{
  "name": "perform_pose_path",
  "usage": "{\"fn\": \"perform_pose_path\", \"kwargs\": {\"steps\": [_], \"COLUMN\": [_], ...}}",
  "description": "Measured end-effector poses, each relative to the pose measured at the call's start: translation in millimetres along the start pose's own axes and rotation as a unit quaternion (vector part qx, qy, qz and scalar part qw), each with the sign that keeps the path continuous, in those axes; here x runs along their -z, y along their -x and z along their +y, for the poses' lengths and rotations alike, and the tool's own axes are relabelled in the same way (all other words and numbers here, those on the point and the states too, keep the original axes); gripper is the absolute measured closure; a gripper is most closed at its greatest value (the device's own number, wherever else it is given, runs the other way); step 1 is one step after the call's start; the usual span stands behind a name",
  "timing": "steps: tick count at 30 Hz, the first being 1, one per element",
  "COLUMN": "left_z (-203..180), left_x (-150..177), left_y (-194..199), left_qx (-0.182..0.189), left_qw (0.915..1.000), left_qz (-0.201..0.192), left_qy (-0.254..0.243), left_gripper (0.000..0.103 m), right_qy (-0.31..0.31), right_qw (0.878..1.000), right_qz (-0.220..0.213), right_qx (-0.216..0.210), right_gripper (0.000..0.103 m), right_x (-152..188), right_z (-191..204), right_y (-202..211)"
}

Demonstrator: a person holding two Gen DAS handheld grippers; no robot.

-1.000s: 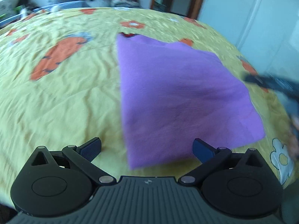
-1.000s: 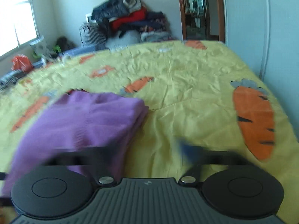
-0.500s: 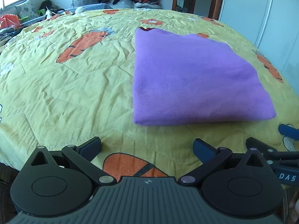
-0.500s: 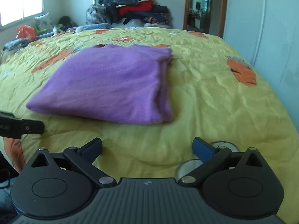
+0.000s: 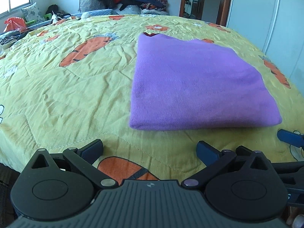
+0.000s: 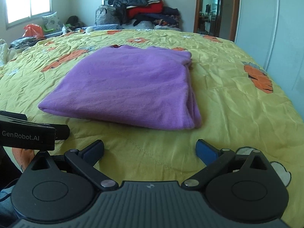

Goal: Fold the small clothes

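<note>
A purple garment (image 5: 197,87) is lying folded into a flat, roughly square bundle on the bed (image 5: 72,87), which is wearing a yellow quilt printed with orange carrots and white flowers. In the left wrist view the bundle is sitting at about one o'clock from the left hand-held gripper (image 5: 149,148), with its folded edge facing the camera and a sliver of dark red trim peeking out at its far corner. In the right wrist view the same garment (image 6: 129,87) is lying at about eleven o'clock from the right hand-held gripper (image 6: 150,148), its stacked layers showing along the right-hand edge.

Both hand-held grippers are hovering near the front edge of the bed with their fingers spread wide, gripping nothing and staying apart from the cloth. The left one is also showing at nine o'clock in the right wrist view, while a blue fingertip of the right one is poking in at three o'clock in the left wrist view.

A pile of clothes (image 6: 144,9) is sitting against the far wall at twelve o'clock.
</note>
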State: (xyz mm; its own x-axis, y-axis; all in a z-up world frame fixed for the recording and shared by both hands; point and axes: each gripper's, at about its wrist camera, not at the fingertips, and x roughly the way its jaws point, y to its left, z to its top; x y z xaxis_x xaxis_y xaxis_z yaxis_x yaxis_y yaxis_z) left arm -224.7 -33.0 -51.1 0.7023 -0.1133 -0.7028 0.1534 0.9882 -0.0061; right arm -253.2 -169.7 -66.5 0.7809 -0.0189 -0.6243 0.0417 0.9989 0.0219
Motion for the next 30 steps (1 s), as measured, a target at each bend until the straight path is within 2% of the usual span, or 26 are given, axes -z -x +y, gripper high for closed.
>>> {"fn": "perform_pose_path", "kwargs": {"steps": [7,30], "left_z": [1.3,0.8], "left_x": [3.9,4.0], "left_y": [1.2,1.9], "left_qx": [0.006,0.006], "left_qw": [0.9999,0.9999], "left_qz": [-0.014,-0.015], "left_qy": [0.002,0.001], "left_gripper": [0.0,0.0], "right_qy": [-0.003,-0.005], "right_qw": [1.0,1.0], "right_qz": [-0.008,-0.013], "right_qx": [0.004,0.005], "right_gripper": [0.0,0.0], "right_x": [3.6,4.6], "right_z": [1.2,1.5], "right_y": [0.8,1.5]}}
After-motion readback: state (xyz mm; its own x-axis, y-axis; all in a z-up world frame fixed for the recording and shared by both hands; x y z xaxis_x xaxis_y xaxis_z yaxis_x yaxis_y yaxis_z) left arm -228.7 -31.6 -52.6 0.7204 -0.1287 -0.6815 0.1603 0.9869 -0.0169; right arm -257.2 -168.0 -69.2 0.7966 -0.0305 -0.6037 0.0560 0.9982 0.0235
